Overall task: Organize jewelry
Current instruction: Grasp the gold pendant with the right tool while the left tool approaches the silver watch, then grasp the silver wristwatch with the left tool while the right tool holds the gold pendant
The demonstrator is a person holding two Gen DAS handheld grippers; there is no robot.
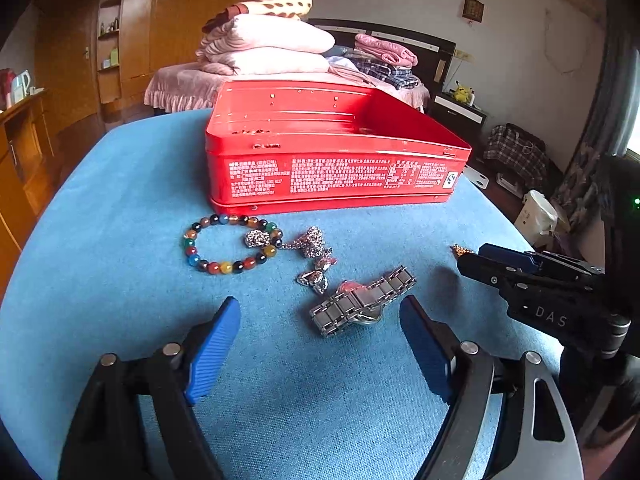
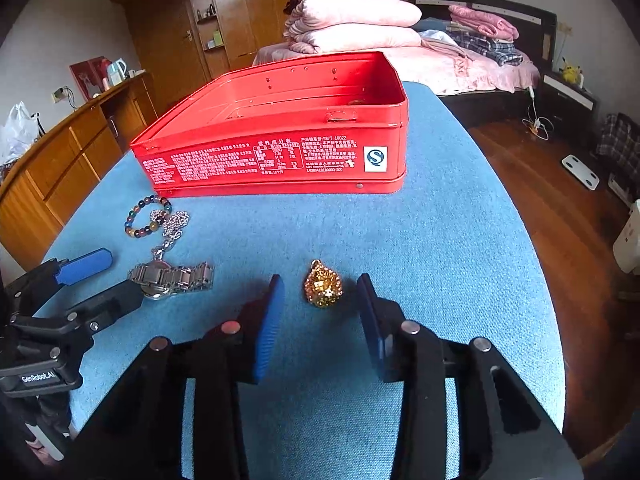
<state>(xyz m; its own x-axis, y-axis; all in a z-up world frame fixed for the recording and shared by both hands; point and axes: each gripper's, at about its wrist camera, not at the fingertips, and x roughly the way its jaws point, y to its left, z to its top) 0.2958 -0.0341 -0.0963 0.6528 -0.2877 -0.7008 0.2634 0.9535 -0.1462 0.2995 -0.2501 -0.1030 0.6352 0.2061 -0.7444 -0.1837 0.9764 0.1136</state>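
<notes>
Right gripper (image 2: 320, 312) straddled gold pendant (image 2: 323, 285) on blue cloth (image 2: 440, 240), pads part-open, not touching. Left gripper (image 1: 320, 332) gaped wide, empty, before steel watch (image 1: 362, 306), band slanted across fingers. Red tin (image 2: 276, 160) beyond both.

Red tin (image 1: 336, 176), blue cloth (image 1: 120, 272)

Open red tin (image 2: 276, 160) stands on the blue cloth before me, lid off. Beside its front wall: multicoloured bead bracelet (image 1: 232, 245), silver chain necklace (image 1: 310, 250), steel-link watch (image 1: 360, 306) lying on its side. Gold filigree pendant (image 2: 323, 285) lies well apart.
</notes>
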